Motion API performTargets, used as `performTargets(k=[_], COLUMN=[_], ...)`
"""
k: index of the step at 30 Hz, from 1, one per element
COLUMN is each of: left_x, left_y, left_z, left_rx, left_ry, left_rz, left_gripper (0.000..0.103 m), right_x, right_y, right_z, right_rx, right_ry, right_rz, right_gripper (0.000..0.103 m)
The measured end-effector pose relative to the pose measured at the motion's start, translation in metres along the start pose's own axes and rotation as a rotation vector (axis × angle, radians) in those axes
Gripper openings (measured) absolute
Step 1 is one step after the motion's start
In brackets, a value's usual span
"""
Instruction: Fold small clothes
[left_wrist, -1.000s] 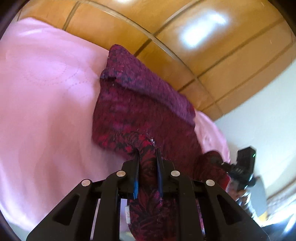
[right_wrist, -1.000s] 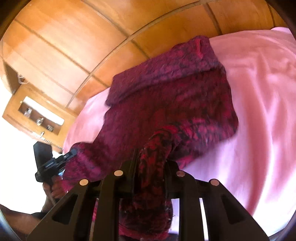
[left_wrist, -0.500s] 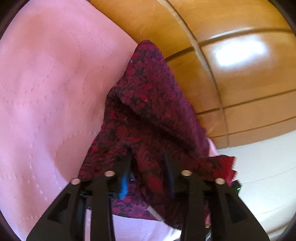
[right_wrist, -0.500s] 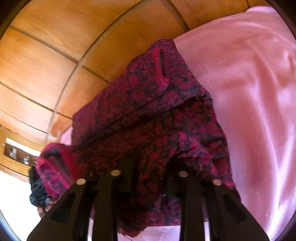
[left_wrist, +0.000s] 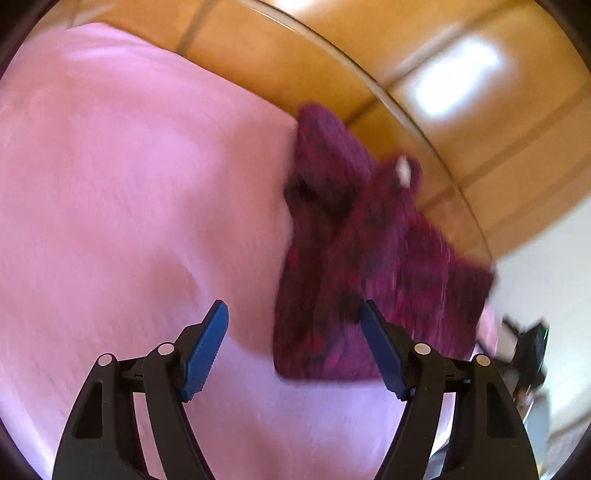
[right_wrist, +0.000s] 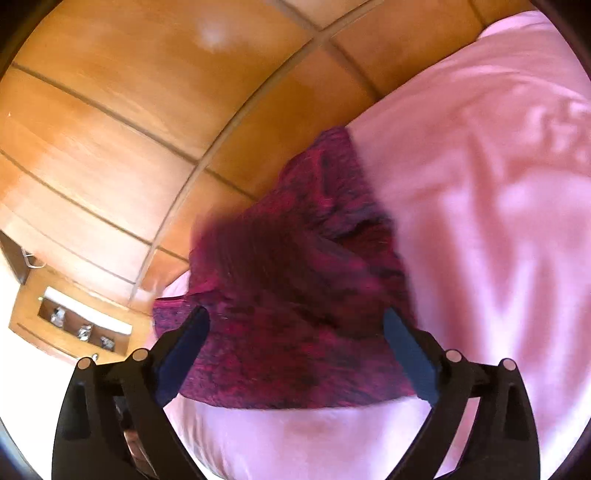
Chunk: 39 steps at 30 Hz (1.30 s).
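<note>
A dark red patterned garment (left_wrist: 354, 266) is seen bunched in a loose, partly folded heap on a pink bedspread (left_wrist: 129, 184), close to the wooden headboard (left_wrist: 461, 92) at the bed's far edge. The left gripper (left_wrist: 293, 314) is held above the sheet with its jaws spread wide; they have just been opening, and nothing is pinched, though the cloth's near edge lies past the right blue pad. In the right wrist view the right gripper (right_wrist: 295, 321) is likewise spread wide, its jaws having just been opening, and the garment (right_wrist: 295, 295) is framed between the fingers without being pressed. A wooden bedside shelf (right_wrist: 74, 328) is seen at lower left. Both views are blurred.
</note>
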<state>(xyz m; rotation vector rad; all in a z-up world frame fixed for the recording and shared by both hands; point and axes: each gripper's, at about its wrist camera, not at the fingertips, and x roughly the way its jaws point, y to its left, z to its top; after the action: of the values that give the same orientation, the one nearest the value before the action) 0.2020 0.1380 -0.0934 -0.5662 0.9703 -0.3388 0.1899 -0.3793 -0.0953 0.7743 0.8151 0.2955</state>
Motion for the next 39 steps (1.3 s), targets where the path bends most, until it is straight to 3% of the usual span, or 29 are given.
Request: performTargets(k=[4, 6, 8, 10, 12, 14, 17, 23, 28, 32, 34, 35, 36, 37, 38, 39], left_x=[0.015, 0.018, 0.025, 0.029, 0.024, 0.017, 0.004, -0.017, -0.015, -0.017, -0.016, -0.015, -0.013, -0.012, -0.012, -0.011], left_y=[-0.007, -0.008, -0.008, -0.009, -0.010, -0.013, -0.015, -0.021, -0.007, 0.002, -0.006, -0.012, -0.022, -0.030, -0.039, -0.044], left_z=[-0.013, -0.010, -0.004, -0.001, -0.001, -0.002, -0.009, -0.019, -0.025, -0.042, -0.047, -0.046, -0.043, -0.039, -0.034, -0.031], left_rx=[0.067, 0.061, 0.052, 0.060, 0.064, 0.061, 0.048, 0.051, 0.023, 0.030, 0.076, 0.105, 0.164, 0.208, 0.256, 0.288], left_ry=[0.007, -0.006, 0.023, 0.040, 0.040, 0.035, 0.033, 0.038, 0.062, 0.096, 0.097, 0.088, 0.068, 0.046, 0.014, -0.010], left_rz=[0.018, 0.001, -0.030, 0.001, 0.001, -0.009, -0.041, -0.087, -0.114, -0.081, -0.026, 0.011, 0.073, 0.110, 0.147, 0.165], left_gripper=[0.072, 0.071, 0.047, 0.028, 0.020, 0.015, 0.011, 0.010, 0.010, 0.010, 0.013, 0.014, 0.016, 0.022, 0.028, 0.044], right_x=[0.005, 0.022, 0.039, 0.054, 0.054, 0.046, 0.030, 0.006, -0.021, -0.040, -0.037, -0.033, -0.029, -0.025, -0.025, -0.027], right_y=[-0.005, -0.002, 0.000, 0.004, 0.006, 0.007, 0.017, 0.028, 0.023, 0.013, 0.005, 0.006, 0.008, 0.012, 0.018, 0.025], right_z=[-0.015, -0.023, -0.028, -0.028, -0.027, -0.023, -0.029, -0.036, -0.059, -0.085, -0.093, -0.093, -0.093, -0.090, -0.086, -0.084], right_rx=[-0.103, -0.161, -0.225, -0.288, -0.283, -0.260, -0.270, -0.241, -0.207, -0.225, -0.217, -0.231, -0.245, -0.258, -0.280, -0.305], right_ry=[0.031, 0.066, 0.086, 0.079, 0.074, 0.069, 0.065, 0.045, 0.097, 0.178, 0.211, 0.216, 0.215, 0.199, 0.166, 0.133], right_rz=[-0.110, -0.139, -0.208, -0.292, -0.305, -0.288, -0.260, -0.176, -0.140, -0.156, -0.176, -0.193, -0.212, -0.242, -0.269, -0.281], right_gripper=[0.093, 0.079, 0.068, 0.053, 0.025, 0.015, 0.012, 0.012, 0.012, 0.012, 0.012, 0.015, 0.025, 0.032, 0.058, 0.073])
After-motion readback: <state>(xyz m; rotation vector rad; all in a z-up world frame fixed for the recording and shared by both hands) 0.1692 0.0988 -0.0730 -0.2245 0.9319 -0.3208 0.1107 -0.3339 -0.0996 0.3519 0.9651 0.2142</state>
